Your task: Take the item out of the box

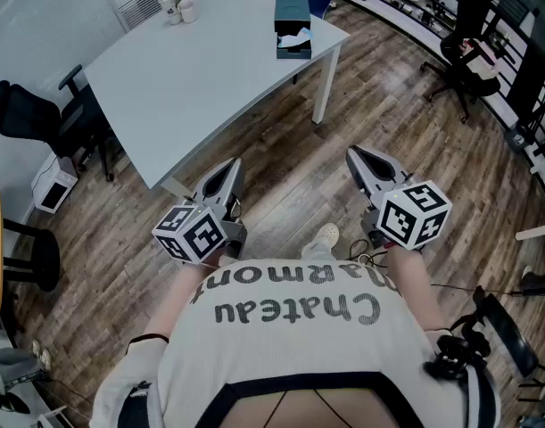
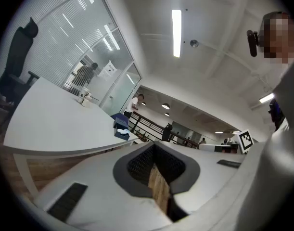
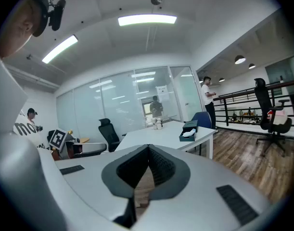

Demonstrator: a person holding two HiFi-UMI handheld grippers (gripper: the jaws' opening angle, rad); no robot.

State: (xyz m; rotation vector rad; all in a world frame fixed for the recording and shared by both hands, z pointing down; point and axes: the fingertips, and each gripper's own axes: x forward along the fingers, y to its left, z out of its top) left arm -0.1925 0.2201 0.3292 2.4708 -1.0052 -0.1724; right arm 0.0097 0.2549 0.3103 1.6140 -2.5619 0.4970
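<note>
Grippers are resting low in the head view, near our body: the left gripper point(image 1: 226, 175) at lower left of centre and the right gripper point(image 1: 358, 159) at lower right. Each is keeping its jaws pressed together with nothing between them.

We are standing on the wood floor point(image 1: 281, 176), well apart from the counter point(image 1: 210, 69) that is filling the upper middle of the frame. The box point(image 1: 292, 14) is sitting open at the counter's far right corner, toward the top of the picture. The item point(image 1: 296, 38) is showing white inside it.

We are judging that the task is only starting: this is the approach step, with nothing reached yet. The next move is calling for us to walk up to the counter, bring one gripper over the box, part its jaws and lower them around the item. The other gripper may be needed for steadying the box.

Counting, we are seeing two grippers, one counter, one box and one item in it. We are also seeing a small cluster of cups point(image 1: 177, 5) at the counter's upper left corner, two or perhaps three; we cannot tell which.
</note>
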